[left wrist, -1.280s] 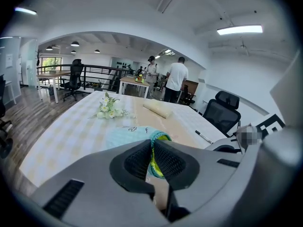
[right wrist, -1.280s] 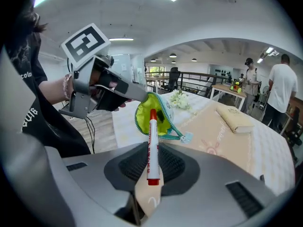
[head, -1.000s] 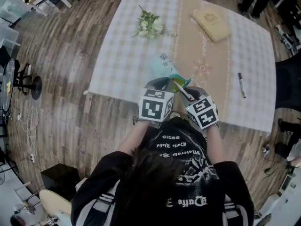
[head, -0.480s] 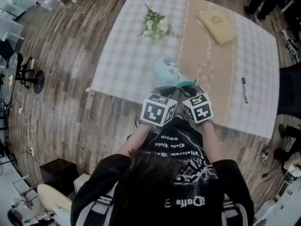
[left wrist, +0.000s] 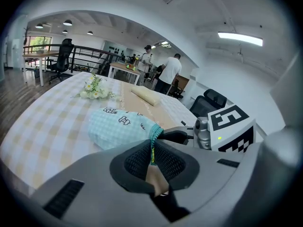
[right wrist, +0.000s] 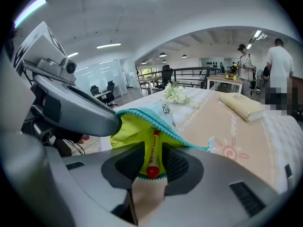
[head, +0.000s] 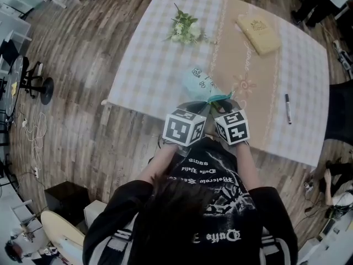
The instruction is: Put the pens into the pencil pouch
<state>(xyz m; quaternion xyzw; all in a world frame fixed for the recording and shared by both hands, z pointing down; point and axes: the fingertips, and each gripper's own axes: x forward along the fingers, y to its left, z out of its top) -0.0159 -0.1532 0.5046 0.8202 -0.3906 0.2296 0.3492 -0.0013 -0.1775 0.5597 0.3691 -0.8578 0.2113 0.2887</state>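
Note:
A teal checked pencil pouch (head: 199, 83) lies on the table near its front edge, mouth toward me. My left gripper (head: 206, 105) is shut on the pouch's rim (left wrist: 152, 137) and holds the mouth up. A red pen (right wrist: 153, 151) lies between the jaws of my right gripper (right wrist: 154, 163), its far end inside the lime-green lining (right wrist: 132, 129). The right gripper's jaws are opening, and a narrow gap shows on each side of the pen. In the head view the right gripper (head: 221, 106) sits at the pouch mouth and the pen is hidden. A black marker (head: 287, 108) lies apart at the right.
A bunch of white flowers (head: 185, 28) and a flat yellow case (head: 259, 26) lie at the far side of the checked tablecloth (head: 149, 65). A dark office chair (head: 340, 112) stands off the right edge. People stand in the background of the gripper views.
The pen, seen above the pouch mouth a second ago, has gone down into it and out of the head view. Both grippers have drawn in and lowered slightly.

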